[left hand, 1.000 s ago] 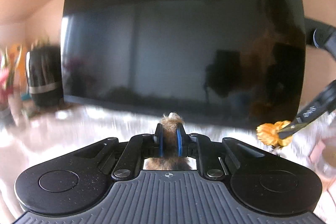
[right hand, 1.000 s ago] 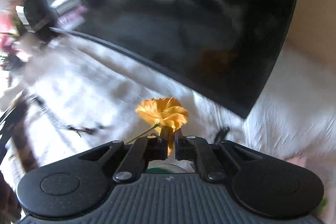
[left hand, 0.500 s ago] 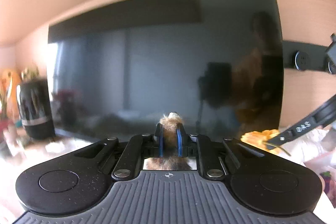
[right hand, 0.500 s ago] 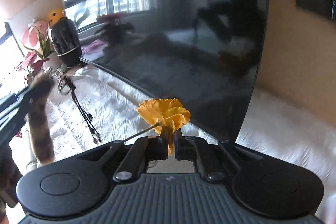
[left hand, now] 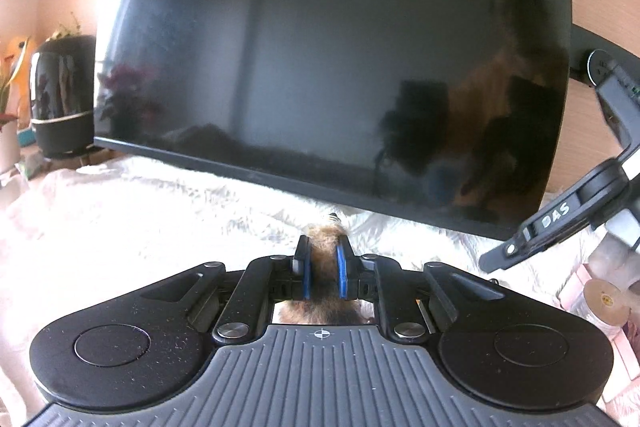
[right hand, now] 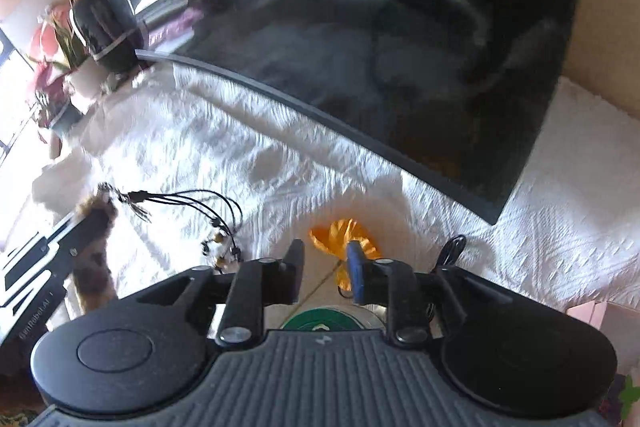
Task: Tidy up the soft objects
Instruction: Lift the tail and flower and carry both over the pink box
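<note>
I am holding a brown furry tail toy (left hand: 323,247) in my left gripper (left hand: 323,265), its blue pads pressing on the fur from both sides, the tuft poking out ahead of the fingertips. From my right wrist camera the same toy (right hand: 96,259) is hanging down from that gripper at the left edge. My right gripper (right hand: 326,267) has just been opening: its jaws are now standing apart, and the orange fabric flower (right hand: 346,235) is sitting between and just beyond them, close against the blue pad of the right finger, though I cannot tell whether it is touching. Both grippers are hovering over a desk covered with a white fluffy cloth (right hand: 200,131). A bundle of black cords with beads (right hand: 208,219) is lying on the cloth between the two grippers. A large dark television screen (left hand: 328,67) is standing behind.
</note>
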